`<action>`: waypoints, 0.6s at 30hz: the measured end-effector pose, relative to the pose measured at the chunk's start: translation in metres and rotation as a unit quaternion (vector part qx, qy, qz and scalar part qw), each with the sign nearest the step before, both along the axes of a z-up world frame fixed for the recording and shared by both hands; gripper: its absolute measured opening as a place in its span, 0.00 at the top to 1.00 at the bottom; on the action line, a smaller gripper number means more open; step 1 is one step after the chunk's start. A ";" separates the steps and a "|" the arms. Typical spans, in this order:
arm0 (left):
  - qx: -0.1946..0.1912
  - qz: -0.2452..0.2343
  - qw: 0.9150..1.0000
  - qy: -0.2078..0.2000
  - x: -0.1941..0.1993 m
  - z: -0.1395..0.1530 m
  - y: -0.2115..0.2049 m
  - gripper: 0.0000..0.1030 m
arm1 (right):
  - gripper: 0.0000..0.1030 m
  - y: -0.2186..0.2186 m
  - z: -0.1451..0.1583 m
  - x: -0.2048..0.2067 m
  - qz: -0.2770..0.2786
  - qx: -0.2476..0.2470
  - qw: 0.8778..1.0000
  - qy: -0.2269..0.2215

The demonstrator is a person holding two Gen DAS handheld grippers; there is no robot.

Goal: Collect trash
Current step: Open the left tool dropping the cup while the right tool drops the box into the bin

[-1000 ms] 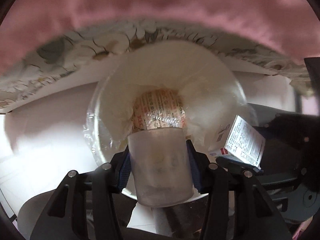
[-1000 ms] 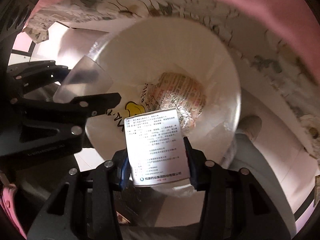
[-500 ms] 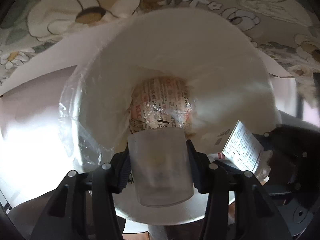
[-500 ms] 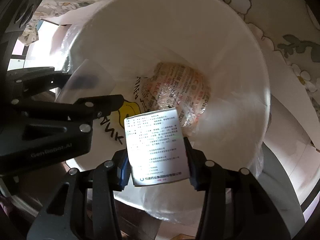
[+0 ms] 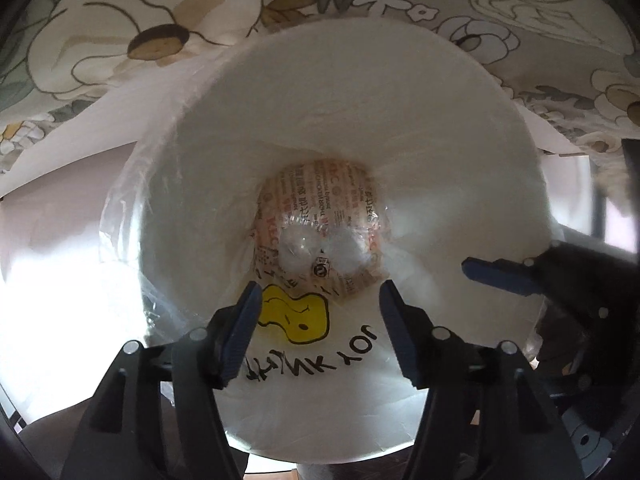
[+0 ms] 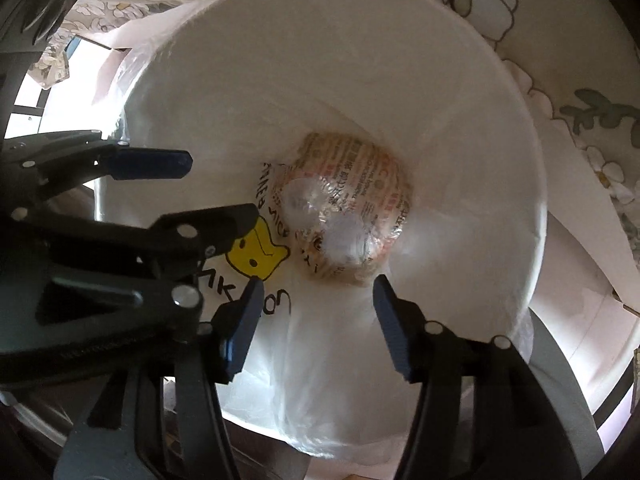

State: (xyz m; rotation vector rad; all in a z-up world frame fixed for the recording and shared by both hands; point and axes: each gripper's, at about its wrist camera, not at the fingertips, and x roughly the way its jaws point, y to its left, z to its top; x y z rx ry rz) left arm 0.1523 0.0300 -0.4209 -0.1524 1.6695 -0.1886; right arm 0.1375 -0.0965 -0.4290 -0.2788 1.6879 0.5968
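White bin (image 5: 500, 128), floral cloth (image 5: 120, 32), left claw (image 6: 192, 188) crowding

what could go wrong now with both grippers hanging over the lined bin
The left gripper and right gripper, jaws opening with nothing between them, sit close together over the bin; they could knock each other when pulling out. A finger might also snag the thin plastic liner and drag it off the rim.

Wide white bin (image 5: 400, 92) mouth open below; other gripper (image 6: 152, 196) crowding its left rim.
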 end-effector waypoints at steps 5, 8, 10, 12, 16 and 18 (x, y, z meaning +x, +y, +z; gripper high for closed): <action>0.001 0.001 1.000 -0.007 -0.001 0.002 0.001 0.39 | 0.44 0.000 0.005 -0.003 0.001 0.000 1.000 -0.002; 0.002 -0.003 1.000 -0.015 -0.007 0.013 0.004 0.39 | 0.44 -0.001 0.013 -0.006 0.000 0.001 1.000 -0.005; 0.001 -0.005 1.000 -0.021 -0.011 0.022 0.003 0.39 | 0.44 -0.003 0.024 -0.010 0.001 0.006 1.000 -0.010; 0.003 -0.011 0.999 -0.032 -0.015 0.036 0.003 0.39 | 0.44 -0.003 0.034 -0.014 0.008 0.009 1.000 -0.020; 0.010 -0.029 0.997 -0.065 -0.026 0.071 0.001 0.39 | 0.44 -0.009 0.062 -0.024 0.025 0.008 0.998 -0.048; 0.010 -0.037 0.996 -0.086 -0.031 0.092 0.001 0.39 | 0.44 -0.015 0.079 -0.029 0.031 0.008 0.998 -0.062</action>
